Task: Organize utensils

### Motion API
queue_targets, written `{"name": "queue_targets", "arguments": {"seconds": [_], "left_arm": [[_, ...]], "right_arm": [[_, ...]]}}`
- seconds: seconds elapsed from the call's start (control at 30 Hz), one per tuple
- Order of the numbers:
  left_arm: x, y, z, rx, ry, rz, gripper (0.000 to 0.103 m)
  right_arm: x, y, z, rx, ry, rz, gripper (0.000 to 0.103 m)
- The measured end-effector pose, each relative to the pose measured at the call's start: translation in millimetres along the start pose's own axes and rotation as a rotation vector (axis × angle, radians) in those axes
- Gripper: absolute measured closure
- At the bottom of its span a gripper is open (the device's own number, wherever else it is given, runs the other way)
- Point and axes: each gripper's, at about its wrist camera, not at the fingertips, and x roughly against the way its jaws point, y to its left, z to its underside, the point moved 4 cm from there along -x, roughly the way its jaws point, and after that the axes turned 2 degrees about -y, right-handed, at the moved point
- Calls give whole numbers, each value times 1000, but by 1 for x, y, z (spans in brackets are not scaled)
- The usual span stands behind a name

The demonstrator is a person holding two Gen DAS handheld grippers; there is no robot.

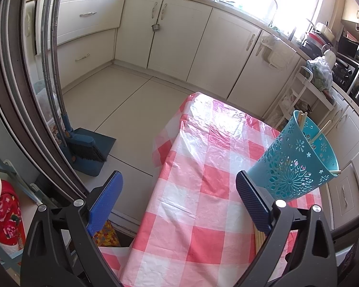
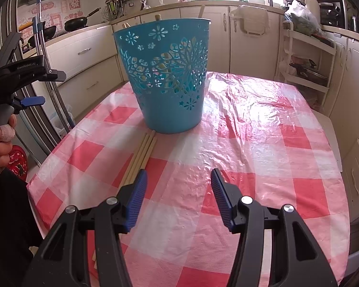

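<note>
Both jaws stand apart and empty on our left gripper [image 1: 179, 205] and right gripper [image 2: 178, 198]; pale wooden chopsticks [image 2: 141, 153] lie beside the turquoise perforated plastic bucket [image 2: 165, 76] on the pink checked tablecloth [image 2: 263, 143]; a careless grip could roll them off the edge.

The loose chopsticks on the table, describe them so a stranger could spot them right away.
Find the table with the pink-and-white checked cloth and the teal cut-out basket standing on it. The chopsticks lie flat on the cloth in a pale wooden bundle, tips reaching the basket's foot, unlike the sticks standing inside it.
</note>
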Motion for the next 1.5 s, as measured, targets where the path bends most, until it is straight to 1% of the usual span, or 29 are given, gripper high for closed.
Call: {"name": "queue_targets", "arguments": {"seconds": [1.0,1.17,1.37,1.5], "left_arm": [[-1,8,2,-5,7,-9,12],[1,9,2,-15,8,-17,12],[3,7,3,-41,10,-36,12],[6,7,4,-47,8,-40,12]], "right_arm": [[0,1,2,5,3,1,49],[-3,8,-2,-6,-4,-20,49],[-6,29,-1,28,3,-64,49],[-5,30,0,29,6,-65,49]]}}
